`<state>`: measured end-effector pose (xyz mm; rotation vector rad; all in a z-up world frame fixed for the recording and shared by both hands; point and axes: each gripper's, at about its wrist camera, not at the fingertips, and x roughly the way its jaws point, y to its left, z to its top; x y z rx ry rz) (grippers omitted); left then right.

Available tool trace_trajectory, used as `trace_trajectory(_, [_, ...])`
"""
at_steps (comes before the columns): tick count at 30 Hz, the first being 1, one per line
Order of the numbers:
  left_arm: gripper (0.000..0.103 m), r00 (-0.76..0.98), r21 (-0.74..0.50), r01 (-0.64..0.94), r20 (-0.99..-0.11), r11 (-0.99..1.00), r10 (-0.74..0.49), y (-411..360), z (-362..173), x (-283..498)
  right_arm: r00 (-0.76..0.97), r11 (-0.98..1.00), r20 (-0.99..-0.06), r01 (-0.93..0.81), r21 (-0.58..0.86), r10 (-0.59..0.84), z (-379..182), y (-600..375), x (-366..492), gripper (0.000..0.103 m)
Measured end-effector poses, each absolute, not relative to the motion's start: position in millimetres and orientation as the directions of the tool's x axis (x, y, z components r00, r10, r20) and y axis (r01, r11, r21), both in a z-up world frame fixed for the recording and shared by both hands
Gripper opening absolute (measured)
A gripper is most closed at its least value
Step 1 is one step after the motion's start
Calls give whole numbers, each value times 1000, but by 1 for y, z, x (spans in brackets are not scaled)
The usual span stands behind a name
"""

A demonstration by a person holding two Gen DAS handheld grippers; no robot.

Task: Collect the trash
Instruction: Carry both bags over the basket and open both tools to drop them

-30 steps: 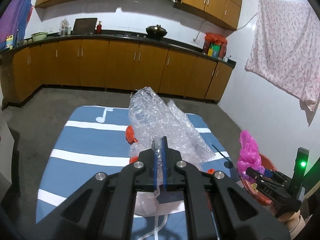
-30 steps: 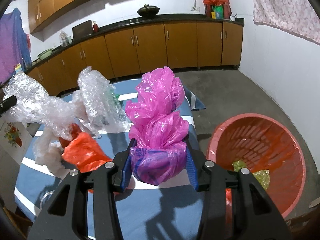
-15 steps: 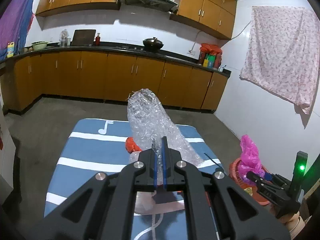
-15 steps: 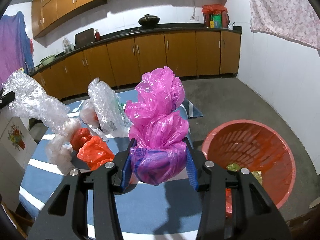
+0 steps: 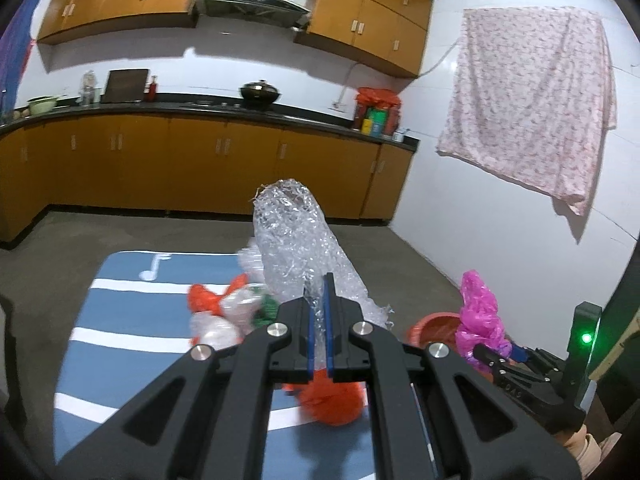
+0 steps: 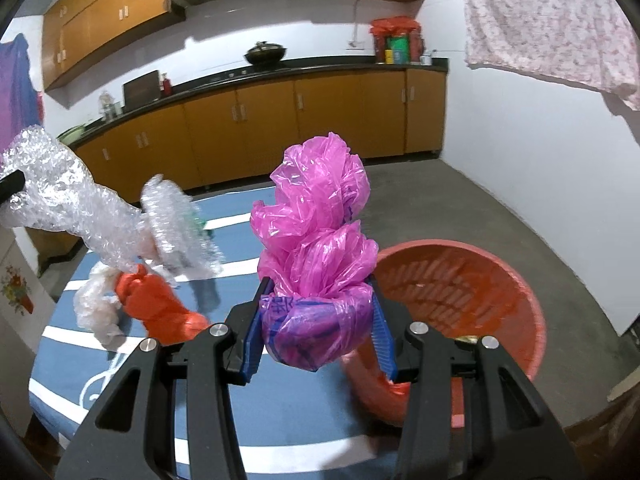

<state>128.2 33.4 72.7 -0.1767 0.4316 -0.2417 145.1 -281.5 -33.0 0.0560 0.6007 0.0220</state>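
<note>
Orange cabinets (image 5: 192, 160) run along the back wall under a dark counter, and a floral cloth (image 5: 532, 120) hangs on the white wall at the upper right of both views. Below, a blue striped table (image 5: 120, 344) fills the lower left.

In the left wrist view, loose trash lies on the table at centre left: an orange bag (image 5: 204, 300) and pale crumpled plastic beside it. At centre, the left gripper (image 5: 318, 320) has its fingers pressed nearly together, pinching a strip of bubble wrap (image 5: 296, 244) that stands up above them. Another orange bag (image 5: 332, 400) lies under the fingers, blurred. At lower right the right gripper (image 5: 498, 354) carries a pink bag (image 5: 478, 312) near a red bin (image 5: 432, 326).

In the right wrist view, bubble wrap (image 6: 60, 200) hangs at the left above an orange bag (image 6: 156, 300) on the table. At centre, the right gripper (image 6: 318, 332) has its fingers partly spread, clamped on the bunched pink bag (image 6: 316, 240). The red bin (image 6: 500, 280) stands on the floor at lower right, just beside the table, possibly with some scraps at its bottom.
</note>
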Motion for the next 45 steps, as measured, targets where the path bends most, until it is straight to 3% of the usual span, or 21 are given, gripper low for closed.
trace_trajectory(18, [5,757,-214,419,-453,882,-470,-129,30,168,809,976,-570,211,56,-142,-33,-367,126,46])
trace_trajectory(36, [6,667,-186,500,-541,846,-513,-201,-22,209,793,953,-590,277,125,-153,-54,-406,151,47])
trace_trajectory(38, [8,658,-191,500,-550,845,-514,-205,-26,215,793,953,-591,274,131,-147,-57,-406,153,48])
trace_trajectory(40, [26,647,-199,502,-560,842,-518,-208,-31,218,793,953,-592,271,138,-140,-60,-408,155,53])
trace_trajectory(42, [37,649,-200,497,-561,844,-515,-208,-36,219,792,951,-594,275,139,-142,-63,-411,154,61])
trace_trajectory(45, [41,643,-207,494,-568,845,-515,-204,-40,220,790,948,-595,286,137,-152,-66,-413,150,64])
